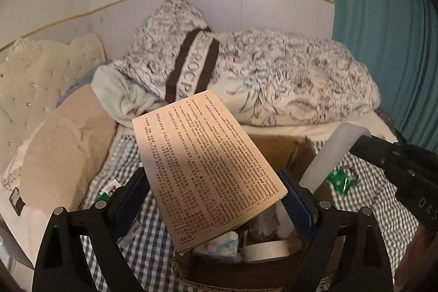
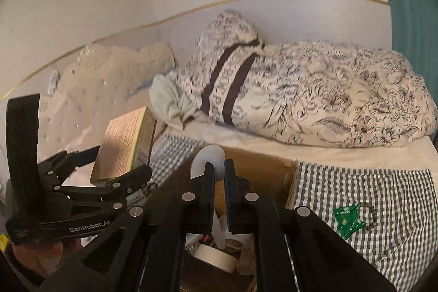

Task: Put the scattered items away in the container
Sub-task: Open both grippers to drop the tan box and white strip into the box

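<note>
The left hand-held gripper [image 1: 216, 199] pinches a flat tan carton [image 1: 202, 168] printed with dense text, its blue pads pressed against the two long edges. The carton tilts upward and hangs over the near left part of an open cardboard box [image 1: 276, 149] that sits on the bed. In the right wrist view the same carton [image 2: 123, 144] shows a barcode on its narrow side and the left hand-held gripper [image 2: 120, 177] clamps it from below.

The right hand-held gripper [image 2: 219, 179] has its jaws pressed nearly together on a pale translucent white plastic piece [image 2: 208, 158] with a rounded top, held above the box [image 2: 262, 168]. From the left wrist view that piece [image 1: 331, 152] slants over the box's right side.

Inside the box lie a roll of beige tape [image 2: 216, 256] and some small packets. The box rests on a gray gingham cloth [image 2: 383, 199] spread on the bed. A green foil wrapper [image 2: 349, 220] lies on the cloth to the right of the box, just beside a string of beads [image 2: 369, 215]. Behind, a floral quilt [image 2: 328, 100] is bundled against the wall.
</note>
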### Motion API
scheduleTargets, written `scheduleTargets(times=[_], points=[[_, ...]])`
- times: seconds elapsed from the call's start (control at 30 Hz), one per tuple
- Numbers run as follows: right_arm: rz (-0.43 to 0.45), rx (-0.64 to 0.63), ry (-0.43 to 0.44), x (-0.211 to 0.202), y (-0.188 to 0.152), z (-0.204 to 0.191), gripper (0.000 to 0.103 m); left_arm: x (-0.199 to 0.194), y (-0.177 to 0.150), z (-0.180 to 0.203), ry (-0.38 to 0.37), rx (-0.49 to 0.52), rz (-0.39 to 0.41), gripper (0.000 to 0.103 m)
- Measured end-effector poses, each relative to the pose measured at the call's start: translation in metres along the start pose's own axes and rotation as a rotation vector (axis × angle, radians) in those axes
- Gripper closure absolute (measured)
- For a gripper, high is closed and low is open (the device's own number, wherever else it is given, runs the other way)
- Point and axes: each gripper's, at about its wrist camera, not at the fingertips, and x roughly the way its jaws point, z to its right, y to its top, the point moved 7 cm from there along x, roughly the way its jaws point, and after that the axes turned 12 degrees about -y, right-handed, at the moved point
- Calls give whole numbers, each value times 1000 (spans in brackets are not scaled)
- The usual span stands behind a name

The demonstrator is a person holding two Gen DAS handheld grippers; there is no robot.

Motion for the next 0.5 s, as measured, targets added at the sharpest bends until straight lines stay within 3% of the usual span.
scheduleTargets(times=[0.5], points=[[-284, -93, -22, 88, -54, -12, 91, 77, -53, -8, -34, -22, -270, 9]])
